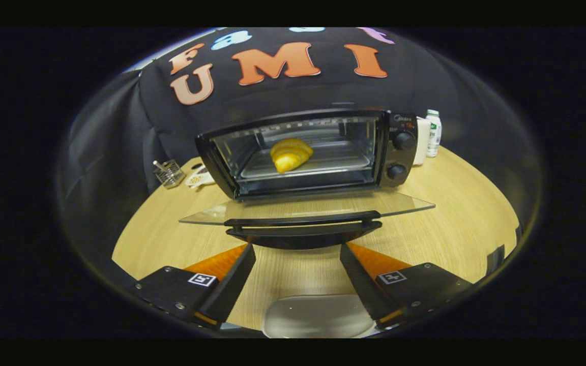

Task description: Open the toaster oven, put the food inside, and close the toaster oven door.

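croissant (291,154) in open oven (303,152); gripper (297,254) empty

A: What does the gripper (298,254) look like?
B: Two wedge-shaped fingers (232,277), ridged inner faces. Each base block carries a square marker (202,279) and small screws (177,306), lower frame

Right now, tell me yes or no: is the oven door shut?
No, the door lies folded down flat ahead of the open fingers, and the croissant sits inside the oven.
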`<state>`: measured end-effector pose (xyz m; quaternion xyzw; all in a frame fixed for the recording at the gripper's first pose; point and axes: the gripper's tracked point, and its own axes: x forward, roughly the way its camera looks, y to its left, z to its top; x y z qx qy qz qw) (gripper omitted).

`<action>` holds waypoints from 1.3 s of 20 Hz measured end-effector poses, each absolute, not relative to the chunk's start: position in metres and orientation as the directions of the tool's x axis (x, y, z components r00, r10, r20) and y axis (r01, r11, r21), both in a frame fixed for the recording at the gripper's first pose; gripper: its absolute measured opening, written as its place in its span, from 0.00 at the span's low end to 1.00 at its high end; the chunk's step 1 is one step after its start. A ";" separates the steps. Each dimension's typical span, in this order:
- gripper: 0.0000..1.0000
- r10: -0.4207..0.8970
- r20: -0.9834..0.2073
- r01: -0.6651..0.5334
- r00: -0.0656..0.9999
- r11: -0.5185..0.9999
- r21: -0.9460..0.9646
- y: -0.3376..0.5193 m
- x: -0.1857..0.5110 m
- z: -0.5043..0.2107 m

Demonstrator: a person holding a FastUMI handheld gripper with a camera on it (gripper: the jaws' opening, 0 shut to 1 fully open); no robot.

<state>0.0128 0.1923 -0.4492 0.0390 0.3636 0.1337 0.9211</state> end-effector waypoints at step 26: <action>0.99 0.251 -0.484 -0.243 0.839 0.967 0.080 0.196 0.127 -0.308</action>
